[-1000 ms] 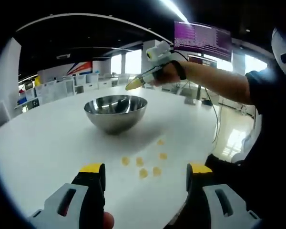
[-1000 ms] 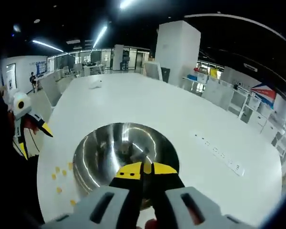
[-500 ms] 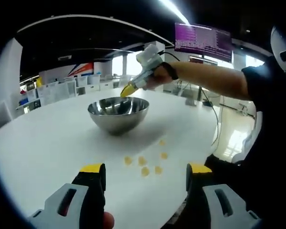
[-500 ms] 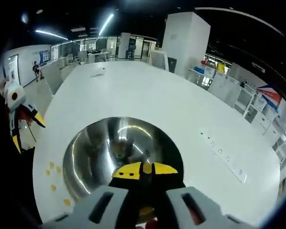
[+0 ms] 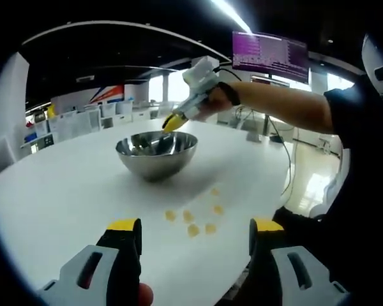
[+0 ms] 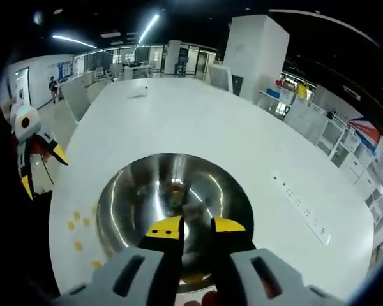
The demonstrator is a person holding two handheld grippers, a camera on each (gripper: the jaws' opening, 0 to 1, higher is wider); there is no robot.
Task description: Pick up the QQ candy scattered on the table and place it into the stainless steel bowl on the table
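Left gripper view has the candy (image 5: 193, 218) in a loose cluster of yellow pieces on the white table (image 5: 57, 191), close to its near edge and a bit in front of the bowl (image 5: 156, 153), not touching it. I count about five there. The bowl sits upright further in toward the middle of the table.

The right gripper (image 5: 172, 121) hangs right over the bowl's rim, tips pointing down into it, which looks to me like a drop. In the right gripper view its jaws are slightly apart with nothing visible between them. Can't make out any candy in the bowl, too many reflections.

The left gripper (image 5: 195, 239) hovers low over the table's near edge, jaws wide apart and empty, lined up on the cluster, probably ready for the next grab.
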